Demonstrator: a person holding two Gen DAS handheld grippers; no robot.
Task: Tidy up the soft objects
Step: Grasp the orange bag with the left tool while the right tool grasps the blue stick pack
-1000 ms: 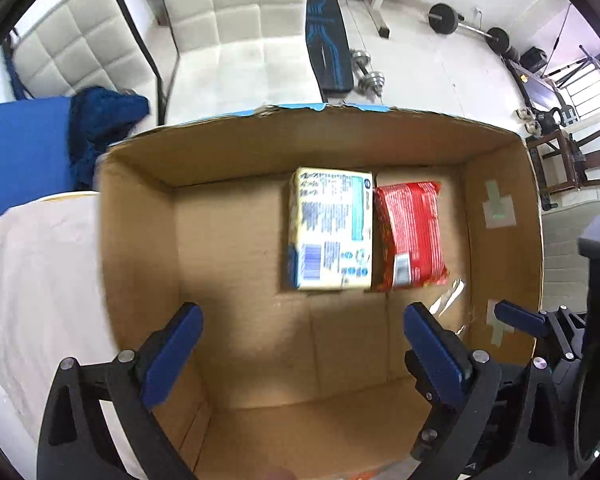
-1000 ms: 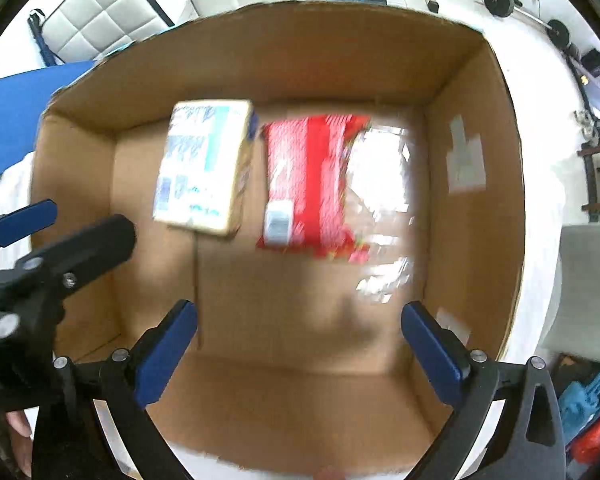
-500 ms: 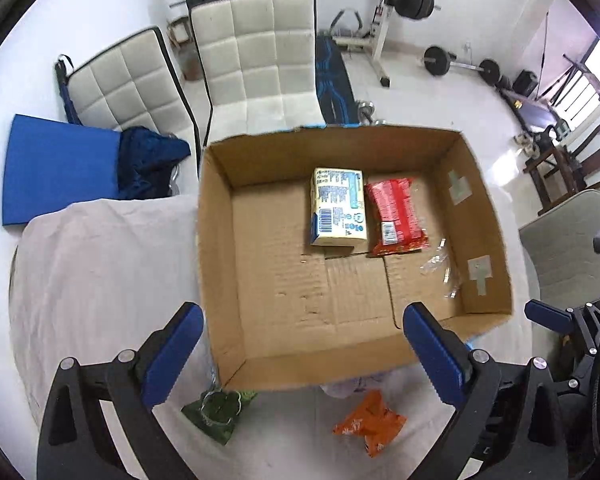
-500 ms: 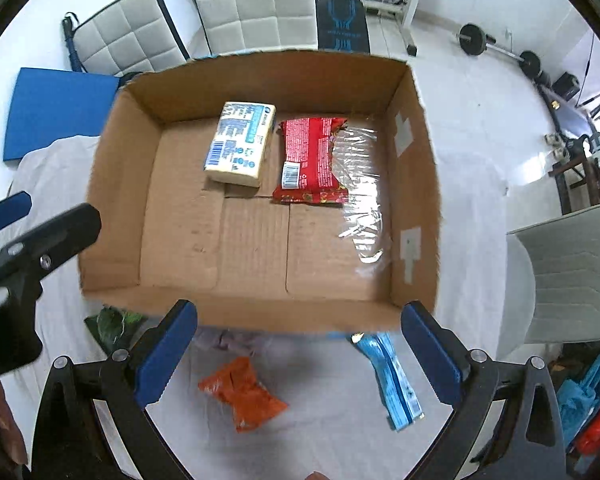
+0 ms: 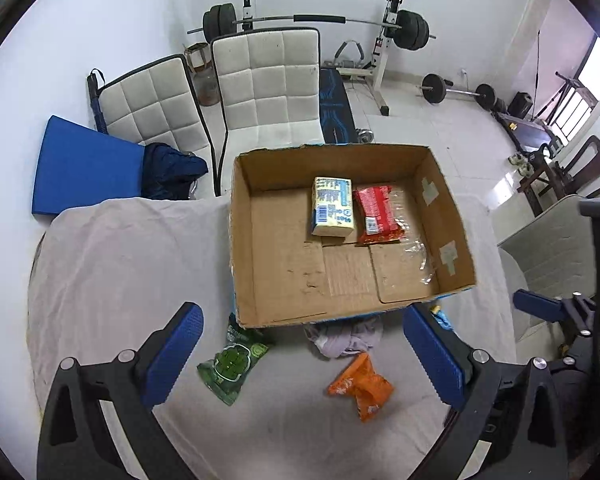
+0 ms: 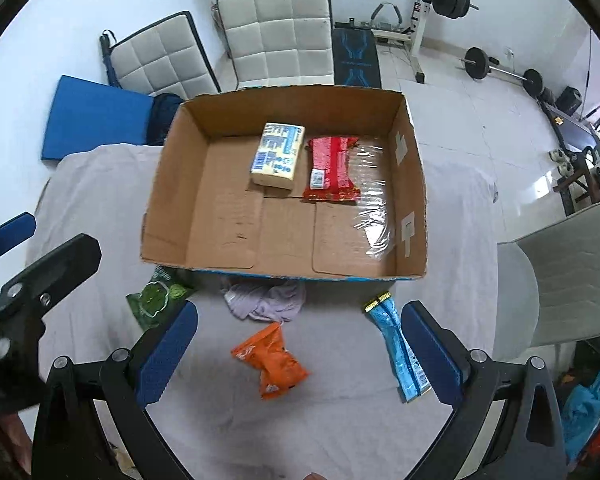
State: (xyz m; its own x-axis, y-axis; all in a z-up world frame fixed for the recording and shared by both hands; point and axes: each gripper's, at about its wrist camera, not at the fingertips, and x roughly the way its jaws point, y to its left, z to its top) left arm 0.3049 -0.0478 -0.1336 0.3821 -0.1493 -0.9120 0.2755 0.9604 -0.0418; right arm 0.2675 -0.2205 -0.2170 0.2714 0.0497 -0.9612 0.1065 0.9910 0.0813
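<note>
So 2 packs were already in the cardboard box (image 6: 188,184): a yellow pack (image 6: 278,160) and a red pack (image 6: 332,168). The green pouch (image 6: 154,296), crumpled cloth (image 6: 266,296), orange bag (image 6: 272,362) and blue packet (image 6: 398,346) sat on the table just outside it. Left gripper (image 5: 304,354) and right gripper (image 6: 296,354) were both spread wide, holding nothing.

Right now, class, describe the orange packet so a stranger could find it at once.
Start at the open cardboard box on the cloth-covered table. In front of its near wall lies a crumpled lilac cloth; just nearer is the orange packet, the only orange item, between a green pouch and a blue wrapper.
</note>
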